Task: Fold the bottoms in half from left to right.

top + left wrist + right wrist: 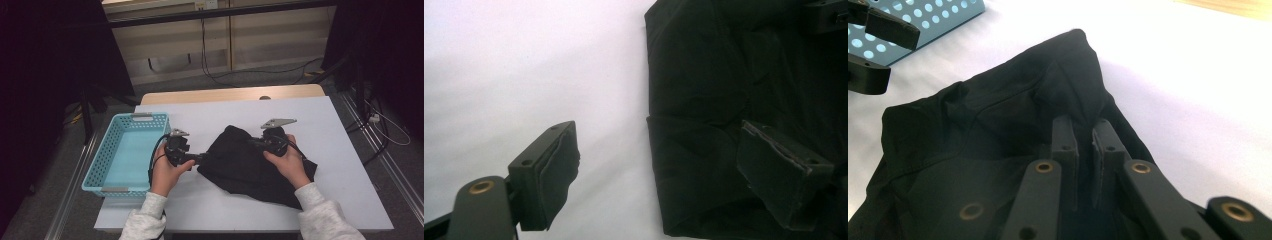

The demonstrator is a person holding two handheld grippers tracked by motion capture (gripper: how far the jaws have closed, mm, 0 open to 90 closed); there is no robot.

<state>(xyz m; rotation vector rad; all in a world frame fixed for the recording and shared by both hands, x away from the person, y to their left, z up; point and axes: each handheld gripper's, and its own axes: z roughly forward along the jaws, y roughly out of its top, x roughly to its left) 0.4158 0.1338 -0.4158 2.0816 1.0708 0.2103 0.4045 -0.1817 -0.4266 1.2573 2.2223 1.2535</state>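
Note:
A black cloth (240, 165) lies bunched on the white table (325, 125). My left gripper (200, 159) is at the cloth's left edge and stands open. In the left gripper view its jaws (656, 135) straddle that edge, one over bare table and one over the cloth (704, 75), with neither pad pressing on it. My right gripper (255, 142) is on the upper part of the cloth. In the right gripper view it (1083, 125) is shut on a raised fold of the cloth (973, 130), which peaks just beyond the fingertips. The left gripper (878, 50) shows open at top left there.
A light-blue perforated basket (95, 170) stands at the table's left edge, close to my left hand; its wall (943, 15) shows in the right gripper view. Bare white table lies to the right and front of the cloth. Cables run across the floor behind.

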